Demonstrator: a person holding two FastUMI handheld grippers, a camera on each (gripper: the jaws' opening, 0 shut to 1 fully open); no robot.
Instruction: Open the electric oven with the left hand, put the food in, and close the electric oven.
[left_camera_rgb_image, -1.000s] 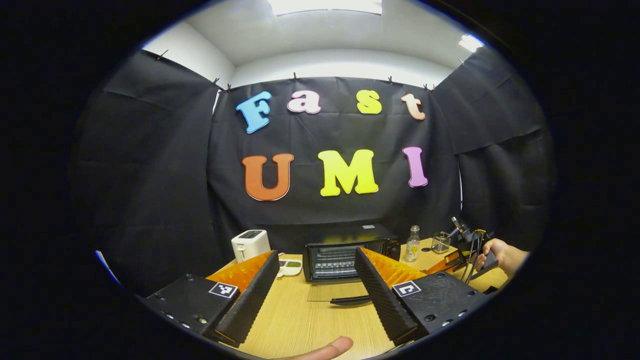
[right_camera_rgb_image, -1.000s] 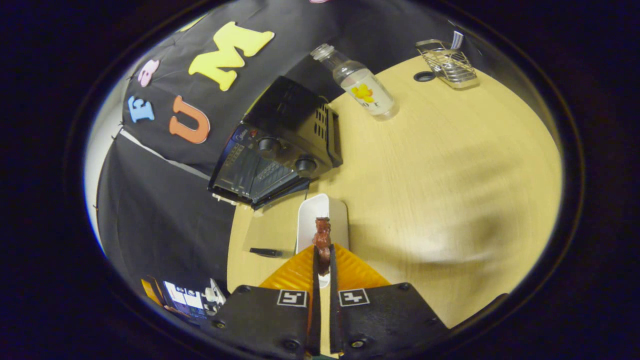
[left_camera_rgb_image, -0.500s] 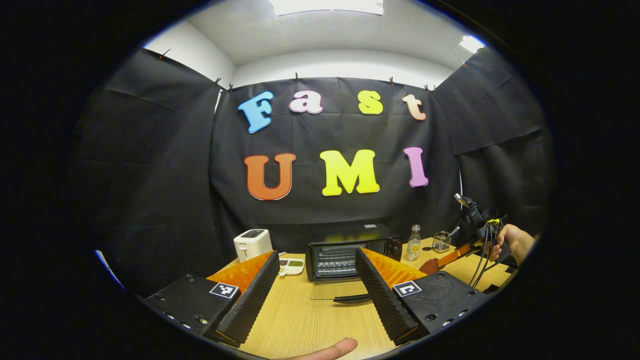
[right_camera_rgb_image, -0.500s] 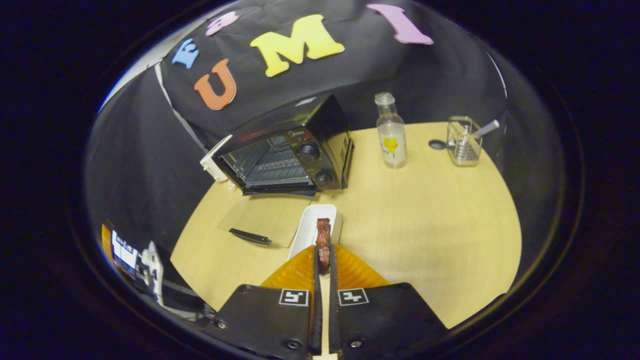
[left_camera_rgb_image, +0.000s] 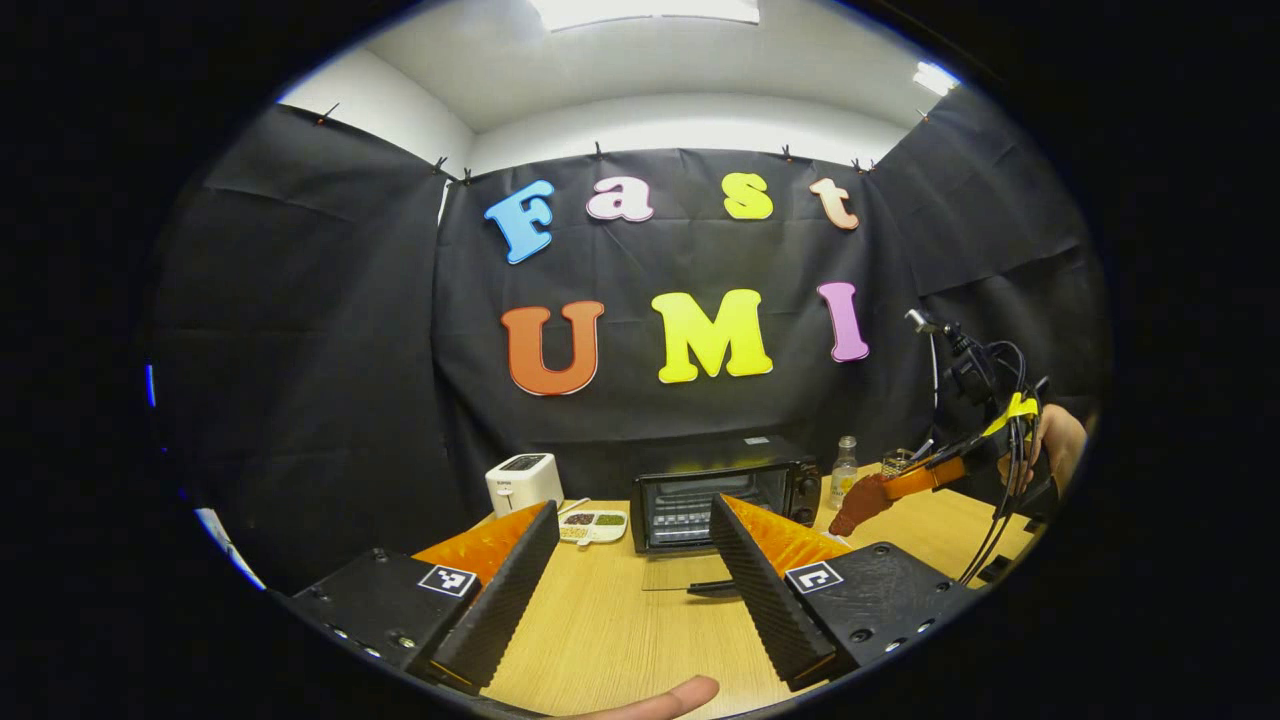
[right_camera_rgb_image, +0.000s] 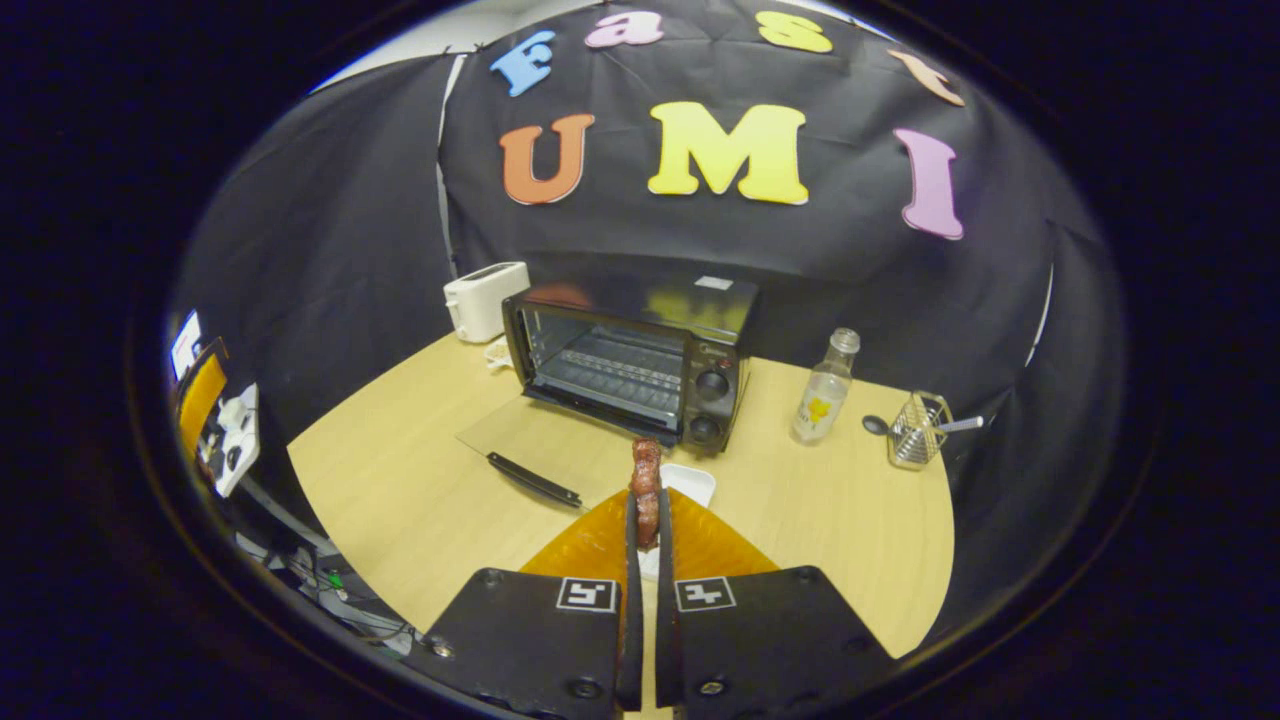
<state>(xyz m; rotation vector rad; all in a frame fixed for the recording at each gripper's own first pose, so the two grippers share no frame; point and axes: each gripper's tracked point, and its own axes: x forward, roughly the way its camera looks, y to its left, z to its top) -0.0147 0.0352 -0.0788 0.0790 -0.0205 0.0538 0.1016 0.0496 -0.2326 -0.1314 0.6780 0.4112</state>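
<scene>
Our right tongs (right_camera_rgb_image: 645, 520) are pressed nearly together on a reddish-brown, knobbly strip of food (right_camera_rgb_image: 646, 480), which stands up between their tips and juts out past them. From the left gripper view the same right tongs are raised above the right part of the light wooden desk (left_camera_rgb_image: 610, 640), the food hanging forward off their end toward the oven, with a hand (left_camera_rgb_image: 1055, 445) on the grip behind. Our left tongs (left_camera_rgb_image: 630, 560) are spread wide with nothing between them, held low over the near part of the desk and pointing at the oven front.

Just beyond the food in the right gripper view lies a small white rectangular dish (right_camera_rgb_image: 690, 482), and past it stands the black electric oven (right_camera_rgb_image: 640, 365) with two round knobs on its right side. Its glass door (right_camera_rgb_image: 530, 440) lies folded down flat onto the desk, its long dark handle (right_camera_rgb_image: 533, 479) nearest us, and the wire rack inside is bare.

So we judge the opening done and the carrying-in under way: the food is lifted clear of the dish but well short of the oven mouth. The next move calls for bringing the right tongs forward and left over the lowered door, level with the rack, laying the food on the wires and then letting go. The left tongs then need to reach the handle to swing the door up.

A white toaster (right_camera_rgb_image: 485, 298) sits far left of the oven, and a clear bottle (right_camera_rgb_image: 825, 388) and a wire holder (right_camera_rgb_image: 915, 432) stand to its right.
</scene>
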